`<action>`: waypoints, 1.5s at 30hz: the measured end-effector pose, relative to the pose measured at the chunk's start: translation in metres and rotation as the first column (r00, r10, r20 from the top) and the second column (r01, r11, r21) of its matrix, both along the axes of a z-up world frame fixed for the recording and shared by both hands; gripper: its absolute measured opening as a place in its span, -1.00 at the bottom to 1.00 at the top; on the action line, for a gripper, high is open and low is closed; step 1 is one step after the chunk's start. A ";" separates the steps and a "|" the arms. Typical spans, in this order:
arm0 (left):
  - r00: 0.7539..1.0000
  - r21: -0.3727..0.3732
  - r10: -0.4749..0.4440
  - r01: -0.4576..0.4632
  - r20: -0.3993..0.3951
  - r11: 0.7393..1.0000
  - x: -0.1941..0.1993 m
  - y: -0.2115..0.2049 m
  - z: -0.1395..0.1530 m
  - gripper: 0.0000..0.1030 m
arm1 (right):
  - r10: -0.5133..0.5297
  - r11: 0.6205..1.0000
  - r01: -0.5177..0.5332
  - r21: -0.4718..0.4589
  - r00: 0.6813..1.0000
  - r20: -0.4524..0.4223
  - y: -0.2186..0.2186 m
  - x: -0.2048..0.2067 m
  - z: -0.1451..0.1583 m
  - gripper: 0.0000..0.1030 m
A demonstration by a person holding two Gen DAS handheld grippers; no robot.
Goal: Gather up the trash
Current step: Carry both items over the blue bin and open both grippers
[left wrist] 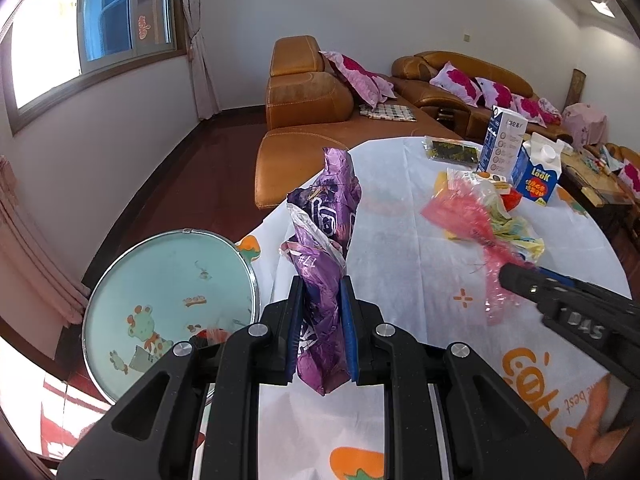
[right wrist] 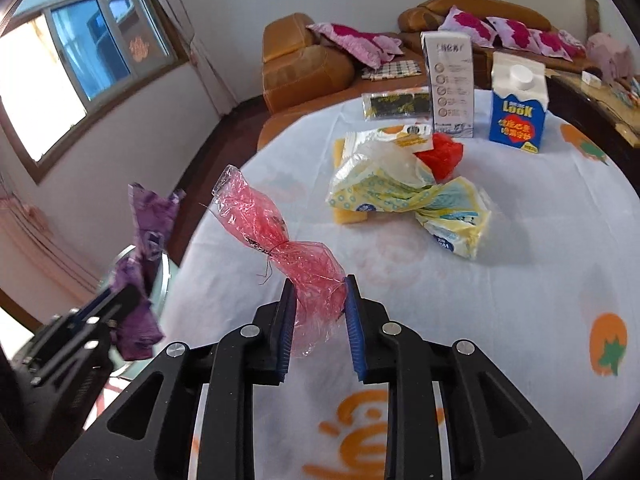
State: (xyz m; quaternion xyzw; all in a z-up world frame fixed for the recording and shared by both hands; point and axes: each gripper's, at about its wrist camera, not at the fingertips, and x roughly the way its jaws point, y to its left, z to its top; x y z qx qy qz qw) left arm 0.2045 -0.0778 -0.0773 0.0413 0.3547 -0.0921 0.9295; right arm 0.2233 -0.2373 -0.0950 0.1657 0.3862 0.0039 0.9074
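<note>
Gripping a crumpled purple wrapper point(left wrist: 325, 280), your left gripper point(left wrist: 322, 292) has its jaws pinched nearly together on it, held above the table's point(left wrist: 400, 216) edge. Your right gripper point(right wrist: 318, 292) is clamped on a pink cellophane wrapper point(right wrist: 280, 240), lifted off the tablecloth. More crumpled wrappers point(right wrist: 404, 196) and two cartons point(right wrist: 518, 104) sit further back.
</note>
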 end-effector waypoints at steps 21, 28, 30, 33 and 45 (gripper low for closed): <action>0.998 -0.049 0.068 -0.068 0.010 0.997 -0.024 0.058 0.004 -0.65 | 0.093 0.996 -0.093 -0.010 0.995 0.046 0.071 -0.025 0.026 -0.52; 0.995 -0.065 0.101 -0.100 0.013 0.993 -0.028 0.081 0.005 -0.65 | 0.132 0.991 -0.131 -0.017 0.990 0.051 0.094 -0.022 0.030 -0.52; 0.994 -0.069 0.113 -0.112 0.013 0.991 -0.029 0.088 0.006 -0.65 | 0.149 0.989 -0.148 -0.020 0.987 0.051 0.103 -0.021 0.030 -0.52; 0.991 -0.074 0.136 -0.135 0.012 0.988 -0.031 0.101 0.005 -0.65 | 0.173 0.985 -0.172 -0.027 0.983 0.053 0.114 -0.020 0.032 -0.51; 0.970 -0.090 0.245 -0.244 0.000 0.966 -0.030 0.157 0.001 -0.65 | 0.263 0.965 -0.261 -0.039 0.963 0.055 0.165 -0.006 0.034 -0.51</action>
